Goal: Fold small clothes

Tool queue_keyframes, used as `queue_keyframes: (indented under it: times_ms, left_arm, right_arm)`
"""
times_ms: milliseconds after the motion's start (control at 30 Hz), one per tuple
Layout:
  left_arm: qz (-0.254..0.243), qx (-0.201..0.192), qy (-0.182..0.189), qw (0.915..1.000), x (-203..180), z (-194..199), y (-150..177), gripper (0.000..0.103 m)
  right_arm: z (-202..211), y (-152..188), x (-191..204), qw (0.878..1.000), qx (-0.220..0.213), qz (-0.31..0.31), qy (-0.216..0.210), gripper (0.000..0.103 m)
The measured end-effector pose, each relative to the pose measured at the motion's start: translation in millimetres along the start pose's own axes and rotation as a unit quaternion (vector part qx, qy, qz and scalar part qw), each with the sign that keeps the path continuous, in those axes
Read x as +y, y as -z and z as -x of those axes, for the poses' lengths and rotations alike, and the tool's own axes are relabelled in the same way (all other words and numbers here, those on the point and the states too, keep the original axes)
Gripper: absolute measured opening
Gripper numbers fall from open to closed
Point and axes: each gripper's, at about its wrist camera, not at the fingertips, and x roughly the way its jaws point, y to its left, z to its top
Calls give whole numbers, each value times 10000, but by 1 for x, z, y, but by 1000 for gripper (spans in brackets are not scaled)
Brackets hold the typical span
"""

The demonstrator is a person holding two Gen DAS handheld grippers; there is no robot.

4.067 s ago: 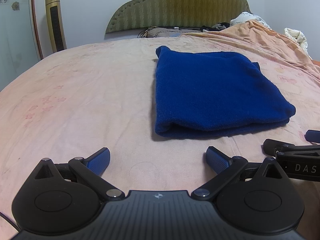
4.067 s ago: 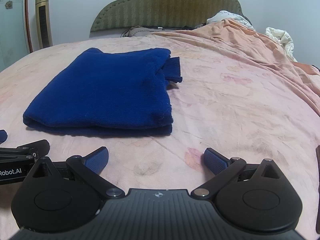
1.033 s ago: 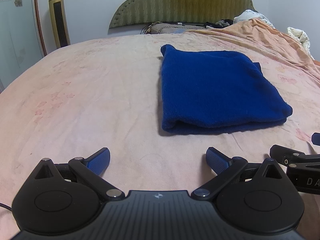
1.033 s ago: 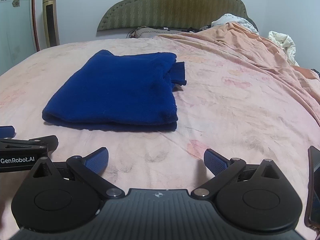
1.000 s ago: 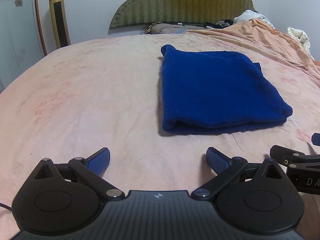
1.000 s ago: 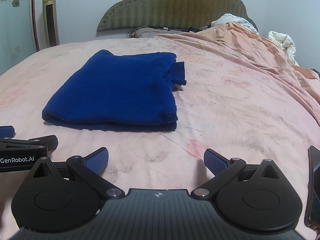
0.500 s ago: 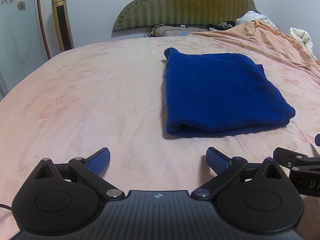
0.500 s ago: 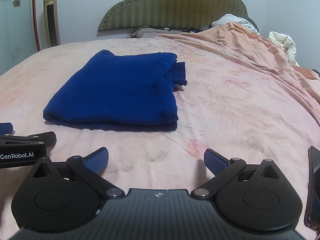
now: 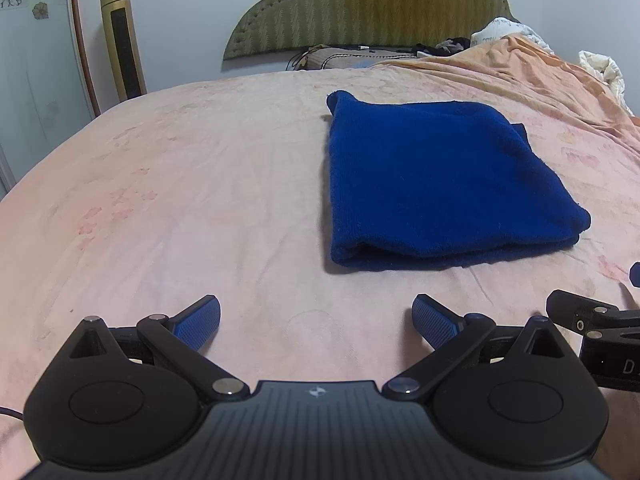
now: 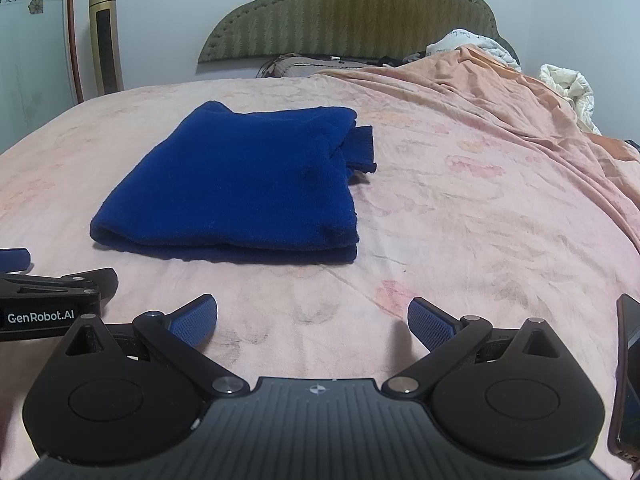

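Although it already lay folded into a flat blue rectangle, the small garment (image 9: 436, 184) rested on the pink bedsheet (image 9: 180, 200) with one ribbed cuff (image 10: 362, 148) poking out at its far right corner. Its doubled fold edge faced both claws, and its long axis ran roughly away from them toward the green headboard (image 9: 368, 8). From the garment, the left gripper (image 9: 316, 318) sat short of the near edge and off to its left side, while the right gripper (image 10: 312, 320) sat short of the same edge and more toward its right corner; neither looked clearly nearer, though the fisheye made that hard to judge. Both claws were spread wide with nothing between the blue pads, apart from the cloth and low over the sheet; whether they touched it could not be told. Judged from this, the folding looked nearly or wholly finished, the stray cuff being the only loose part. A dark phone-like object (image 10: 628, 380) lay at the right edge, well apart from the garment.
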Motion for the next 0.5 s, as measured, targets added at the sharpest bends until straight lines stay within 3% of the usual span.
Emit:
queue_keyframes:
  times_ms: [500]
  left_arm:
    - [18, 36, 29, 10000, 0, -1, 0, 103]
  right_arm:
    - [1, 0, 2, 10000, -8, 35, -28, 103]
